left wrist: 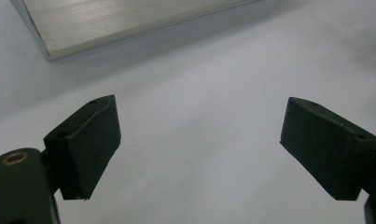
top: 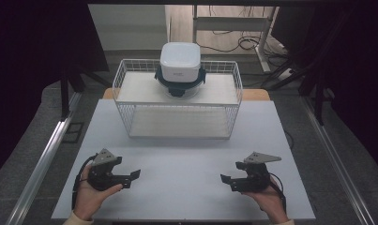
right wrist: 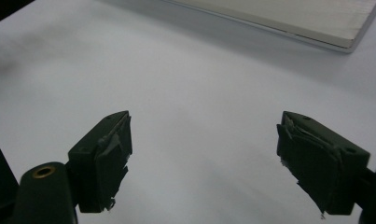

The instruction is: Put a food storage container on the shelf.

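Observation:
A white lidded food container [top: 179, 63] with dark clips stands on the upper shelf of a white wire rack [top: 122, 92] at the back of the table. My left gripper [top: 131, 179] is held low over the table's front left and points toward the middle. Its jaws stand wide apart over bare table in the left gripper view [left wrist: 199, 130]. My right gripper [top: 229, 183] mirrors it at the front right, open too, with nothing between its worn pads [right wrist: 106, 158]. Both grippers are well short of the rack.
The pale table [top: 186, 154] has bare room between the grippers and the rack. The rack's flat base board appears as a light slab in the left gripper view [left wrist: 129, 23] and in the right gripper view [right wrist: 293, 18]. Metal rails [top: 46, 159] and floor cables surround the table.

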Tool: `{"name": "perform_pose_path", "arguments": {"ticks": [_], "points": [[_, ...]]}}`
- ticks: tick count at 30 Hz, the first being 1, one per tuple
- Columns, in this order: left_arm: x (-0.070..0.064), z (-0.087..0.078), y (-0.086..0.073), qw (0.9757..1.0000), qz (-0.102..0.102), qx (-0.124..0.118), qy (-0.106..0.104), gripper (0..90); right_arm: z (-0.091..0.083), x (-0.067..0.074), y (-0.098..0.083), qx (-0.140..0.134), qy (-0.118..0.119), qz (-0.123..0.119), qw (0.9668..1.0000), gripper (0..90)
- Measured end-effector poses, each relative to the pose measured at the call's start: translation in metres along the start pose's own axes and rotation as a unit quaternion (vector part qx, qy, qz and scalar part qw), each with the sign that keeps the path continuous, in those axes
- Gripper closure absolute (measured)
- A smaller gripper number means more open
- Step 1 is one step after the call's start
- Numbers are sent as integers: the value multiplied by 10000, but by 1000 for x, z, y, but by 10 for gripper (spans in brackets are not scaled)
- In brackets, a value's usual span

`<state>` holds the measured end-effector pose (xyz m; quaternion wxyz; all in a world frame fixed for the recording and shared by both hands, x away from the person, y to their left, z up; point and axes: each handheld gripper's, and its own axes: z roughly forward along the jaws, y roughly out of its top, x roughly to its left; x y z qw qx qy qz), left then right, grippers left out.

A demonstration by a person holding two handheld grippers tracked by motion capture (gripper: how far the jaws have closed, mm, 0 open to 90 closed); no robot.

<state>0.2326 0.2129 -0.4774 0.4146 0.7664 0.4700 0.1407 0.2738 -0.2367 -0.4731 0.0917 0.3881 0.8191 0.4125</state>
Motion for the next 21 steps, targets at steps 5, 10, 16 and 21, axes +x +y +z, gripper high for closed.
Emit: {"name": "perform_pose_path", "arguments": {"ticks": [5, 10, 16, 21], "points": [[-1, 1, 0, 10000, 29, -6, 14, 109, -2, 2, 1, -44, -38, -27, 10000, 164], [-2, 1, 0, 9999, 74, -22, 67, 101, -7, 1, 3, -159, -84, -13, 9998, 164], [-2, 1, 1, 9999, 89, -35, 129, 92, -8, 2, 4, -152, -52, 3, 9999, 163], [-2, 1, 1, 9998, 97, -31, 193, 79, -9, 1, 5, -188, -71, -3, 9998, 162]]}}
